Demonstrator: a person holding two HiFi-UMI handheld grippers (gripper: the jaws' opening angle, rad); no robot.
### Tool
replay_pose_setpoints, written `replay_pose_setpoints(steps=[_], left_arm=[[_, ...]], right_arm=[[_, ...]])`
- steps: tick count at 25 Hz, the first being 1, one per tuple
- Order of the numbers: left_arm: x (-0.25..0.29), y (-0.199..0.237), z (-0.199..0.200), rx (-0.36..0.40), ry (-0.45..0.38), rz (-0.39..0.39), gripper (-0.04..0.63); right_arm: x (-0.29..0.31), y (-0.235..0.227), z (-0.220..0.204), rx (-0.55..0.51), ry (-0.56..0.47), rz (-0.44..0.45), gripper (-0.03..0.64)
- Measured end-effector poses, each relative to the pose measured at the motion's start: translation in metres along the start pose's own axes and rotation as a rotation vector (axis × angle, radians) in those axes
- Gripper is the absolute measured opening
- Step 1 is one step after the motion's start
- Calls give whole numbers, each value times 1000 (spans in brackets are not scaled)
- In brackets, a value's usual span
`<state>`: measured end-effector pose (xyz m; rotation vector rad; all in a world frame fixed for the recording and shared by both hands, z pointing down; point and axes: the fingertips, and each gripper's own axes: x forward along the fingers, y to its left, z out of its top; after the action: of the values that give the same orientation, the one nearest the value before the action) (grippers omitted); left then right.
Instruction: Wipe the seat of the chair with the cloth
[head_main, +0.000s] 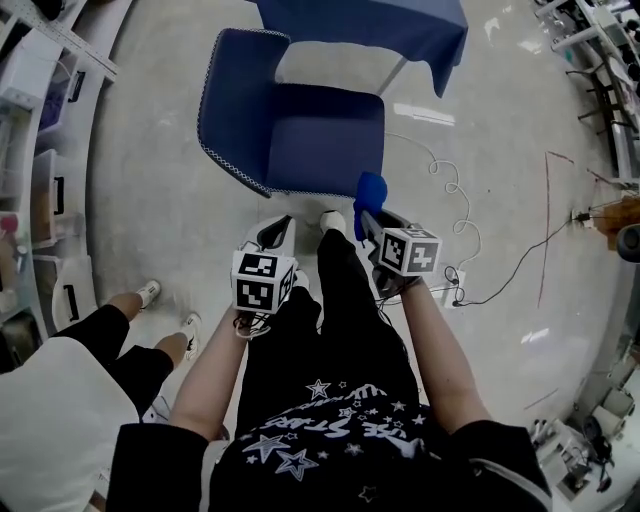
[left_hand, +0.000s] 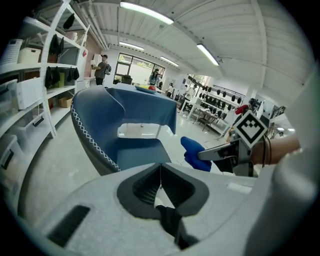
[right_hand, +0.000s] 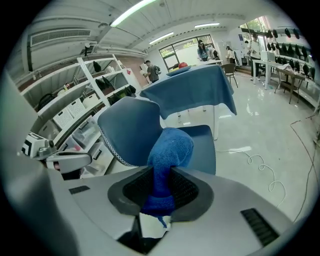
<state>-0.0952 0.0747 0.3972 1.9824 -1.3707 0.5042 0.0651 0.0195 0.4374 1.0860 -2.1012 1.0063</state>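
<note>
Room: a big bright room with a shiny grey floor (head_main: 150, 200). There are white shelves (head_main: 40, 120) along the left side.
Chair: a blue chair (head_main: 240, 110) stands on the floor, right in front of the person. It has white stitches along its edge.
Seat: the seat (head_main: 325, 135) is flat and blue, and nothing lies on it.
Table: a table with a blue cover (head_main: 380, 25) stands just behind the chair.
Cloth: the blue fluffy cloth (right_hand: 167, 150) is bunched up. It sticks out of the right gripper, by the front right corner of the seat. I cannot tell if it touches the seat.
Right gripper: the right gripper (right_hand: 161, 187) squeezes the cloth tight between its two jaws.
Left gripper: the left gripper (left_hand: 160, 175) holds nothing, and its jaws are pressed together. It points at the front of the chair.
Cable: a thin white cable (head_main: 452, 190) curls on the floor to the right of the chair.
Other person: someone in black shorts and white shoes (head_main: 150, 292) stands at the lower left.
</note>
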Motion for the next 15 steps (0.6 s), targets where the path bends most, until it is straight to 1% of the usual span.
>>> replay_pose_setpoints(steps=[4, 6, 9, 13, 15], left_arm=[[35, 4, 18, 18, 1, 2, 20], [56, 7, 25, 8, -1, 8, 20], [89, 15, 32, -45, 6, 34, 20], [127, 39, 40, -131, 10, 95, 20], [145, 53, 44, -152, 20, 126, 20]], right_arm=[[48, -12, 32, -14, 9, 44, 100], [71, -19, 46, -26, 20, 63, 100], [102, -31, 65, -43, 43, 97, 100], [144, -49, 87, -87, 90, 134, 100], [165, -59, 97, -109, 111, 142, 100]])
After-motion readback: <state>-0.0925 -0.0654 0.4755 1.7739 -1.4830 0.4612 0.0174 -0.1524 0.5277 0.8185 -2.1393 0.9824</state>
